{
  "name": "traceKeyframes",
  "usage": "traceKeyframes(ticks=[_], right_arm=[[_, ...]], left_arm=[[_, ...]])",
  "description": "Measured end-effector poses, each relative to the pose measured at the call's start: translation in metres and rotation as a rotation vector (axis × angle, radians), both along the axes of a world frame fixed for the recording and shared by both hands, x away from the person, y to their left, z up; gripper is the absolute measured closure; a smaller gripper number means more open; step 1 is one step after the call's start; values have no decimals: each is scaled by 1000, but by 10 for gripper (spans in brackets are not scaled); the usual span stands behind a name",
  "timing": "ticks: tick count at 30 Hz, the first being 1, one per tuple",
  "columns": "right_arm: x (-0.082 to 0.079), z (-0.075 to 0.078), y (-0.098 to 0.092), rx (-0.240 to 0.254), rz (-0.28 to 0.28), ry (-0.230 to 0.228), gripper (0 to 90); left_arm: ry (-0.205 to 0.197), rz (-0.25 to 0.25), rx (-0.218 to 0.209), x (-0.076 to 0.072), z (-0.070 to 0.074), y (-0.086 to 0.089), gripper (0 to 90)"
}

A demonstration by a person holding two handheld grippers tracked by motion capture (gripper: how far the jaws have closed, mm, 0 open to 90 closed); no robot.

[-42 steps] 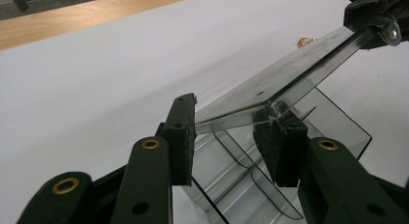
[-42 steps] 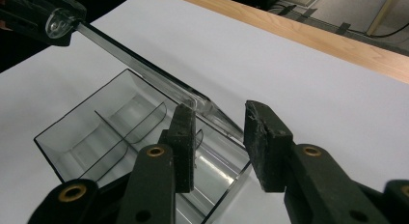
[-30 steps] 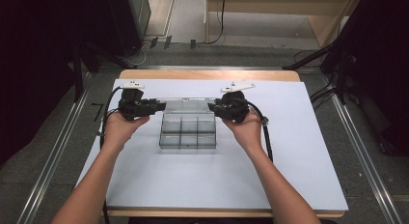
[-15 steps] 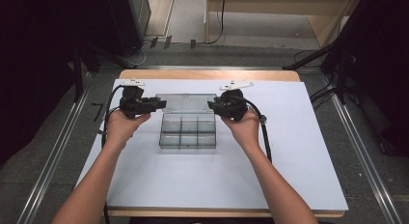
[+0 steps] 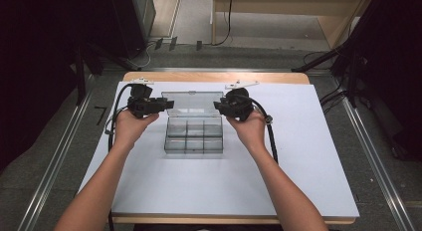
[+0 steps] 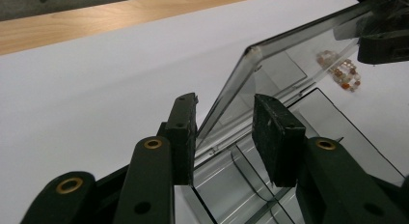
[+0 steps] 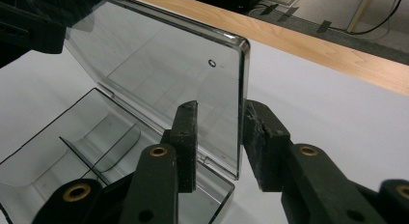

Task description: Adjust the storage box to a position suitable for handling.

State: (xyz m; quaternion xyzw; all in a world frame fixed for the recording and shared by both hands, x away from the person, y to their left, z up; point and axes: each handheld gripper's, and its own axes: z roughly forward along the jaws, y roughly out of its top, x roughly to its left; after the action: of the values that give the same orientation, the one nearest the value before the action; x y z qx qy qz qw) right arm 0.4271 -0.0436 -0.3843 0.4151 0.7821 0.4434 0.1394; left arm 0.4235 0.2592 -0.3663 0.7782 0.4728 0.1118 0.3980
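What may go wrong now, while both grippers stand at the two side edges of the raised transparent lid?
1. The lid stands tilted between the jaws of the left gripper and the right gripper, and a gap shows beside it in each. It seems loosely held, so it might slip out and drop.
2. Nothing holds the box down on the white sheet. An uneven push on the lid might slide or tip it.
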Motion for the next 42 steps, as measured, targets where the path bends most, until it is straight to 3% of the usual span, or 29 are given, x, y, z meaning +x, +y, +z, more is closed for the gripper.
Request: traceKeyframes(ticks=[6, 12, 18, 36, 42], right_arm=[[4, 0, 1, 9, -15, 11, 692], [7, -1, 2, 9, -27, 16, 695], [11, -1, 3, 8, -47, 24, 700], [19, -4, 7, 1, -79, 58, 695], [24, -5, 8, 7, -88, 75, 683]], left_arm=[[10, 20, -29, 4, -2, 1, 621], [13, 27, -14, 9, -2, -2, 610], [28, 44, -34, 13, -4, -2, 608], [47, 55, -4, 23, -9, -7, 596], [62, 60, -32, 27, -11, -5, 601]])
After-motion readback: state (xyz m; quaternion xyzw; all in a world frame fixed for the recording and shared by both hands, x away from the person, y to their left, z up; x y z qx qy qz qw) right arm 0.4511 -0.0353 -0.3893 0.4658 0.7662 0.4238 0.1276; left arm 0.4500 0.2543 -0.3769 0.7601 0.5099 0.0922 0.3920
